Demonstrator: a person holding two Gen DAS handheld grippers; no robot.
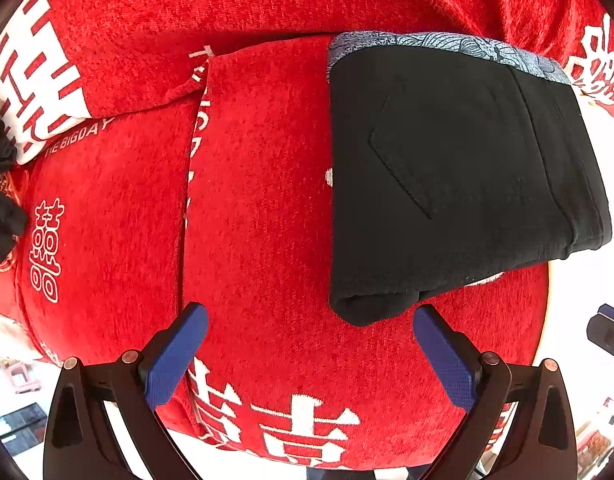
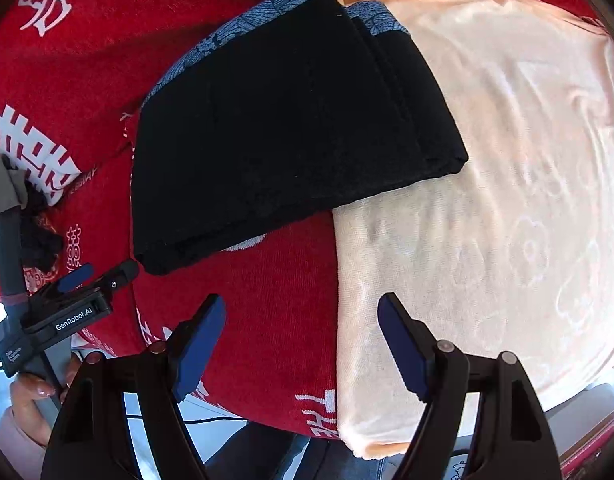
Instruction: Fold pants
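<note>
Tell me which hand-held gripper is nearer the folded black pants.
Left, narrowly. The left hand-held gripper hovers open with one pad beside the folded black pants near their corner; the right hand-held gripper hangs open, clearly short of them.

Black gripper (image 1: 309,318) frames, blue textured pads (image 1: 175,356), "GenRobot.AI" marking.

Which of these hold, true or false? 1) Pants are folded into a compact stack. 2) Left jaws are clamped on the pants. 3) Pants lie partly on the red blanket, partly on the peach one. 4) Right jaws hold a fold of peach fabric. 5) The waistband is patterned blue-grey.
1) True: the black pants lie folded in a compact stack.
2) False: the left gripper has open jaws, empty, short of the pants.
3) True: they straddle the red blanket and the peach blanket.
4) False: the right gripper hangs open above the blankets' edge, gripping nothing.
5) True: the waistband is patterned blue-grey.
</note>
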